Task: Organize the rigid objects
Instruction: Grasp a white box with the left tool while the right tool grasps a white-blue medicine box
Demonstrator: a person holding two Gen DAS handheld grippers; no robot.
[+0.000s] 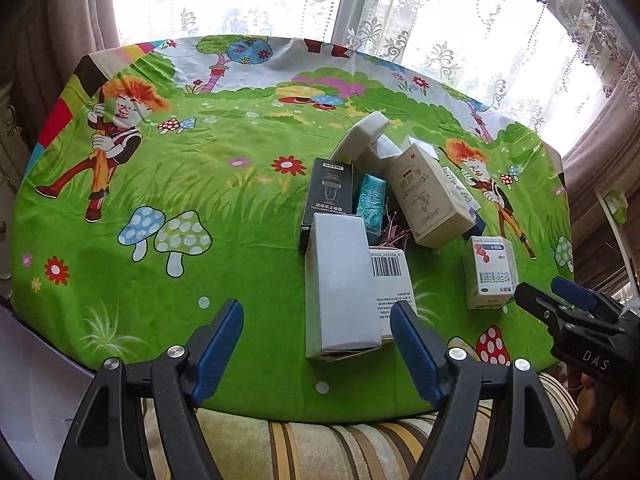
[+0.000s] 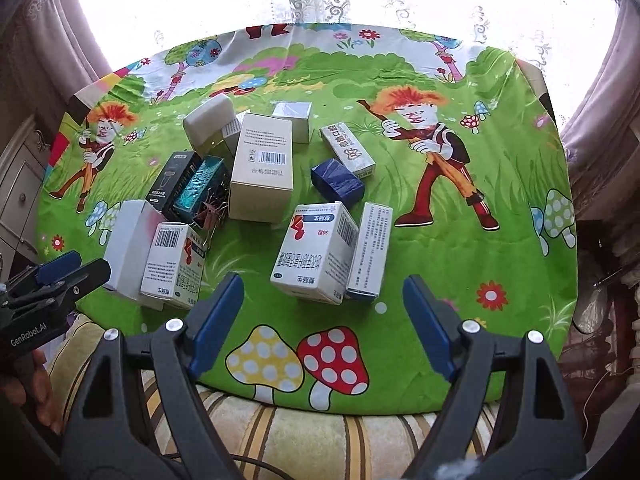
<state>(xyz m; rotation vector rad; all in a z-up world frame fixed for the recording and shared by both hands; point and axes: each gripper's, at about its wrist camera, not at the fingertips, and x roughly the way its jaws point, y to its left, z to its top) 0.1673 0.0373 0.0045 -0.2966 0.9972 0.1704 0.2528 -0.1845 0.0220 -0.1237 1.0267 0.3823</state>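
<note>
Several cartons lie jumbled on the green cartoon tablecloth [image 1: 160, 184]. In the left wrist view a tall white box [image 1: 340, 284] lies lengthwise beside a barcode carton [image 1: 394, 276]. My left gripper [image 1: 318, 306] hovers open over their near ends, its pads touching nothing. Behind are a black box [image 1: 330, 192], a teal box [image 1: 372, 200] and a beige box [image 1: 432, 196]. My right gripper [image 2: 324, 280] is open near the table's front edge, just short of a white medicine box [image 2: 316, 252] and a slim white box [image 2: 370, 252]. A navy box [image 2: 338, 182] lies farther back.
Pink binder clips [image 2: 212, 212] lie among the boxes. A striped cushion [image 2: 280, 432] runs under the table's near edge. Lace curtains [image 1: 440, 20] hang behind the table. The right gripper [image 1: 560, 300] shows at the left view's right edge, beside the medicine box [image 1: 490, 272].
</note>
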